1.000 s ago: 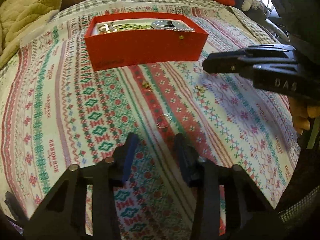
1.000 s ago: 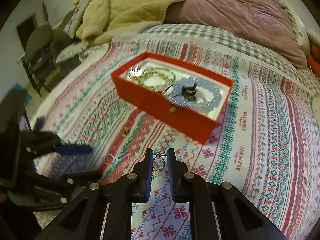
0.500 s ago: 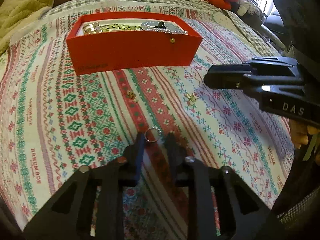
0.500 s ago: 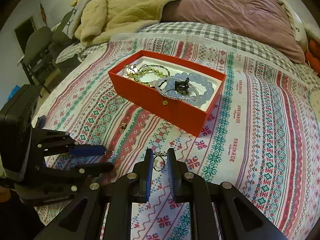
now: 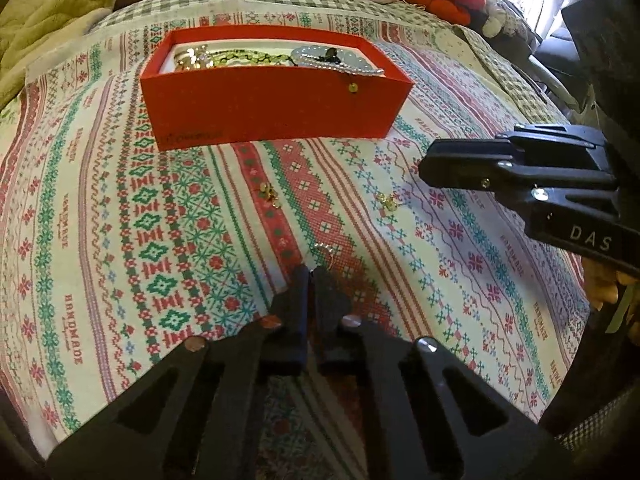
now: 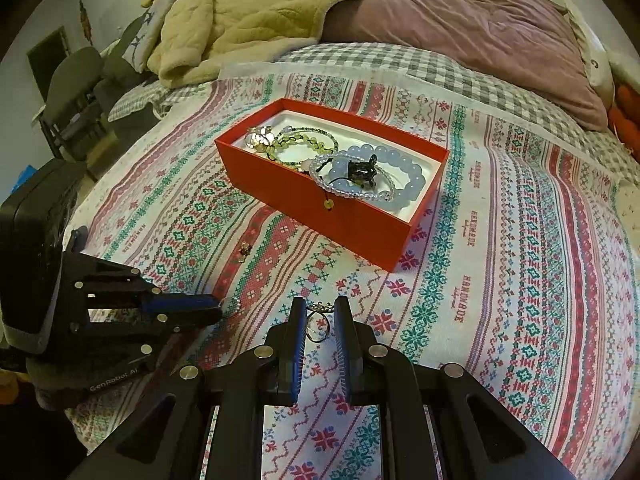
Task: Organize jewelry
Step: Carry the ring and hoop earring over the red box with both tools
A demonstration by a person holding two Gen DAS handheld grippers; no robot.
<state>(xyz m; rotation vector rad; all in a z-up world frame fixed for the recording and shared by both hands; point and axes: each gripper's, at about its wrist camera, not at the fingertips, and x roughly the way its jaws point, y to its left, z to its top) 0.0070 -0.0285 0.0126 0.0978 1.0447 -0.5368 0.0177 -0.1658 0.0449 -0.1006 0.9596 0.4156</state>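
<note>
A red jewelry box (image 6: 340, 216) sits on the patterned bedspread (image 6: 500, 280) and holds bead bracelets, a pale blue one (image 6: 404, 168) and green ones (image 6: 304, 140). My left gripper (image 5: 311, 271) is shut, pinching a thin silver ring (image 5: 325, 249) that sticks out past its tips. In the right wrist view that left gripper (image 6: 218, 307) comes in from the left, with the silver ring (image 6: 231, 303) at its end. My right gripper (image 6: 319, 312) is shut on an ornate-topped ring (image 6: 318, 326) held upright between its blue pads. From the left wrist view, the right gripper (image 5: 424, 168) shows side-on at the right.
A small gold earring (image 5: 269, 193) lies on the cloth in front of the box. Another small gold piece (image 5: 386, 200) shows just below the right gripper's tip. Beige and mauve bedding (image 6: 460, 28) is piled behind the box. A chair (image 6: 72, 96) stands beyond the bed's left edge.
My left gripper's jaws have come together from wide apart onto the silver ring on the cloth. The right gripper has stayed still, holding its ring.
</note>
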